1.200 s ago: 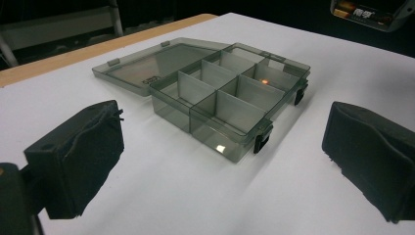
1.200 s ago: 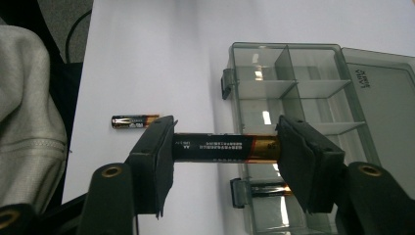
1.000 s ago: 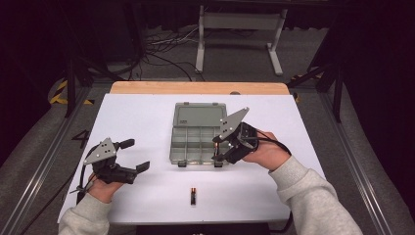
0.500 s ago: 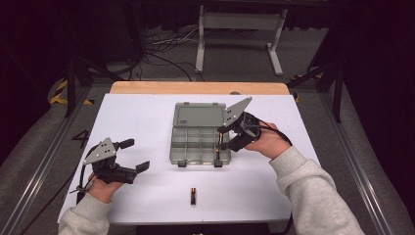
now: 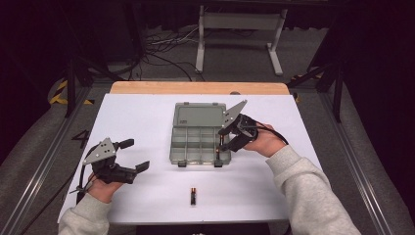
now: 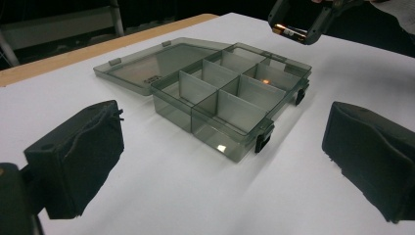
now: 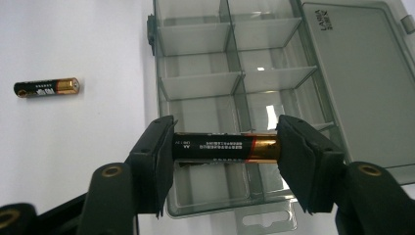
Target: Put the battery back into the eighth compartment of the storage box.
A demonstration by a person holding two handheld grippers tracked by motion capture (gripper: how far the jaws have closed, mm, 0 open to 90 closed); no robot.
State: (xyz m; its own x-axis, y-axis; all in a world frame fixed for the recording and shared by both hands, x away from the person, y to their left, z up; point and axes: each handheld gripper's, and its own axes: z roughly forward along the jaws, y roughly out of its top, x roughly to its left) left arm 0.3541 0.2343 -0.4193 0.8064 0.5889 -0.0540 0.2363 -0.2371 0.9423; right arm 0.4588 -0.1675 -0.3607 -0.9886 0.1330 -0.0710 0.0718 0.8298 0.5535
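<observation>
A grey see-through compartment box [image 5: 195,139] [image 6: 230,98] [image 7: 244,88] lies open in the middle of the white table, its lid [image 5: 198,115] folded back flat. My right gripper [image 5: 222,142] [image 7: 225,147] hovers over the box's right-hand compartments, shut end to end on a black and gold battery [image 7: 225,147] [image 6: 288,32]. A second battery [image 5: 193,196] [image 7: 46,88] lies loose on the table in front of the box. My left gripper [image 5: 134,156] [image 6: 220,161] rests at the table's left, jaws wide apart with nothing between them, pointing toward the box.
The white table [image 5: 147,112] has a wooden strip [image 5: 195,88] along its far edge. Beyond it stand a metal frame [image 5: 240,29] and cables on a dark floor. Rails run along both sides of the table.
My right gripper has carried its battery toward the near side and lower, over the box's right compartments. The left gripper has stayed where it was.
</observation>
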